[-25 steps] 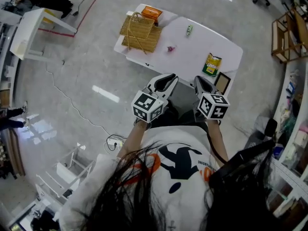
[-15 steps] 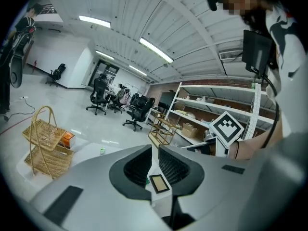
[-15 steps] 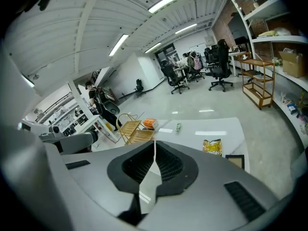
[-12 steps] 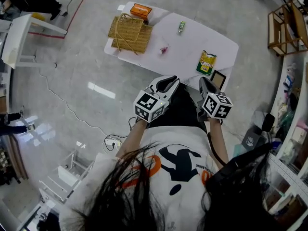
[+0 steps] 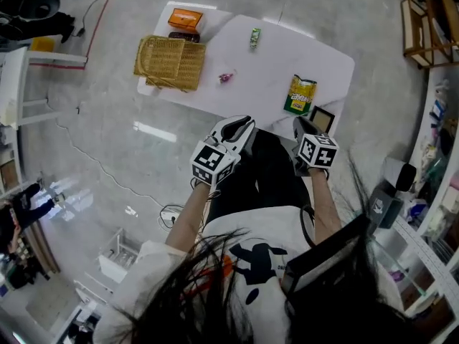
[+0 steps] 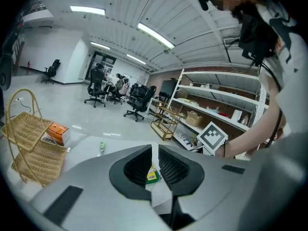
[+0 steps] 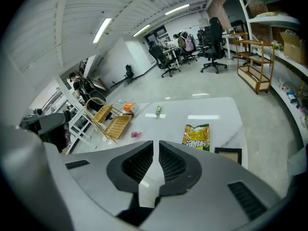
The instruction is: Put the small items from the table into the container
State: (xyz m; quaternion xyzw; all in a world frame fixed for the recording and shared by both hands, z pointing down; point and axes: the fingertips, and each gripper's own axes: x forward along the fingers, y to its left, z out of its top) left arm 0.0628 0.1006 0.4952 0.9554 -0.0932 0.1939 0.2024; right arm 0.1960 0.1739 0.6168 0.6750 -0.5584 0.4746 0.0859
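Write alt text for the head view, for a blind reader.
Seen from above, a person holds the left gripper and right gripper at the near edge of a white table. On it lie a wicker basket, an orange box, a green packet, a pink sweet, a yellow-green snack bag and a dark frame.

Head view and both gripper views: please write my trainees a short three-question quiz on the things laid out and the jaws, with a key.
1. True or false: the pink sweet lies inside the wicker basket.
2. Which thing lies right beside the dark frame? A wicker basket; B pink sweet; C snack bag.
3. Fill in: the jaws of the left gripper and the right gripper are both ____, with nothing between them.
Key: 1 false, it lies outside it; 2 C; 3 shut.
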